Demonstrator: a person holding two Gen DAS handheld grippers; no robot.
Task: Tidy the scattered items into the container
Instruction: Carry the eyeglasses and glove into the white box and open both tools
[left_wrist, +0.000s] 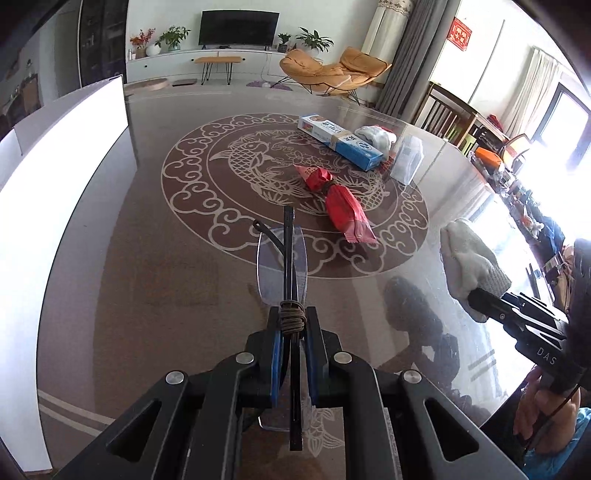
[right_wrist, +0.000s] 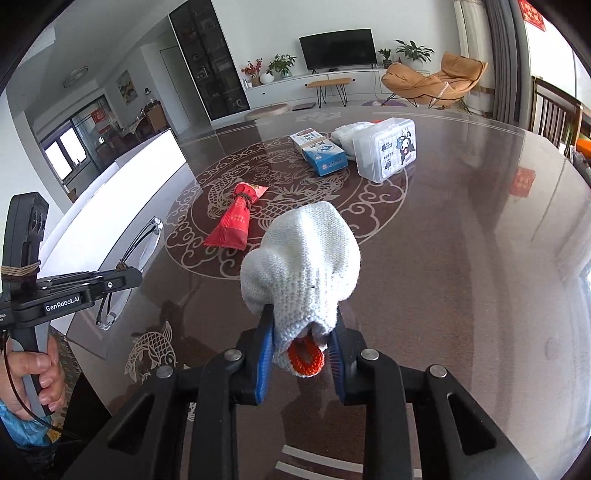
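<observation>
Eyeglasses (left_wrist: 282, 258), folded with dark temples, are clamped between the closed fingers of the left gripper (left_wrist: 292, 325) above the patterned table (left_wrist: 147, 258), while the right gripper (right_wrist: 303, 332) pinches a white knitted glove (right_wrist: 301, 258) by its orange-trimmed cuff. Farther off on the table lie a red packet (left_wrist: 338, 203), a blue-and-white box (left_wrist: 340, 140), a clear plastic case (right_wrist: 386, 147) and more white cloth (right_wrist: 345, 131); the white container wall (left_wrist: 62, 177) stands at the table's left.

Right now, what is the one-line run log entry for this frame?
left gripper: shut on glasses | right gripper: shut on white glove | red packet, blue box: on table
</observation>
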